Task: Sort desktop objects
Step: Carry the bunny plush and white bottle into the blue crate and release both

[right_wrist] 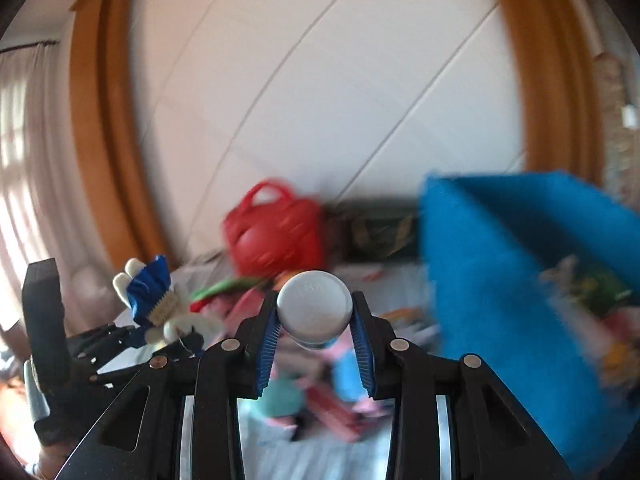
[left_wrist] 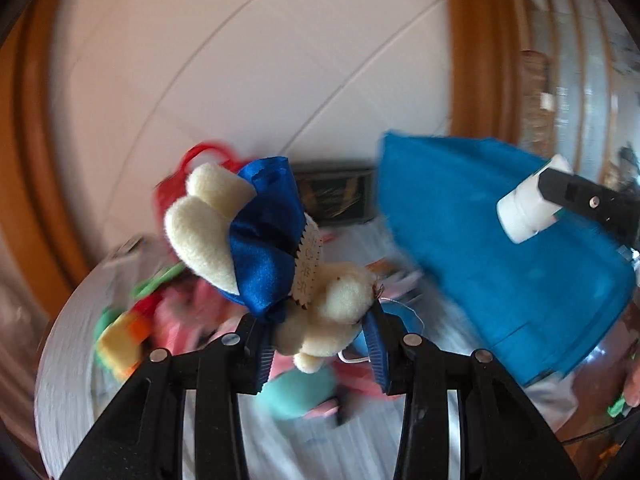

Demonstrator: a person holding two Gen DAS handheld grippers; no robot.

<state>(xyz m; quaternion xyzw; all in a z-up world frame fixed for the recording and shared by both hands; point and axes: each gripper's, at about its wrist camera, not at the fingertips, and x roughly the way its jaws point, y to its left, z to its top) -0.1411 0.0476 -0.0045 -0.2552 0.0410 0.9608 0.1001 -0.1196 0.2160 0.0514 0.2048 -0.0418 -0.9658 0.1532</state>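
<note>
Cream plush rabbit with a blue satin bow (left_wrist: 320, 312) sits clamped between the blue ribbed pads of the left hand-held gripper (left_wrist: 320, 350), lifted clear of the bench (left_wrist: 60, 360). Ears point up and left; a small scalloped paper tag (left_wrist: 310, 268) hangs by the bow, print too blurred to read. From the right wrist view the same rabbit (right_wrist: 160, 304) shows at left, held in the left hand-held gripper (right_wrist: 160, 338).

Right hand-held gripper (right_wrist: 314, 344) is closed on a white round-capped plastic bottle (right_wrist: 314, 306), cap end facing the camera. In the left wrist view that bottle (left_wrist: 528, 208) shows at upper right, held in front of the blue bin.

Blue fabric storage bin (left_wrist: 500, 260) stands at right, tilted in both views; its open inside (right_wrist: 580, 300) shows mixed coloured items, too blurred to name.

Bench below carries a blurred heap: red plastic basket with a handle (right_wrist: 276, 232), a teal soft rounded thing (left_wrist: 300, 396), pink pieces (left_wrist: 180, 320), a green strip (right_wrist: 224, 286), a yellow-orange block (left_wrist: 118, 344). A dark framed item (left_wrist: 336, 194) stands at the back against the white panelled wall (left_wrist: 260, 60). Orange wooden frames (right_wrist: 100, 120) flank the wall; a pale curtain (right_wrist: 24, 140) hangs far left.
</note>
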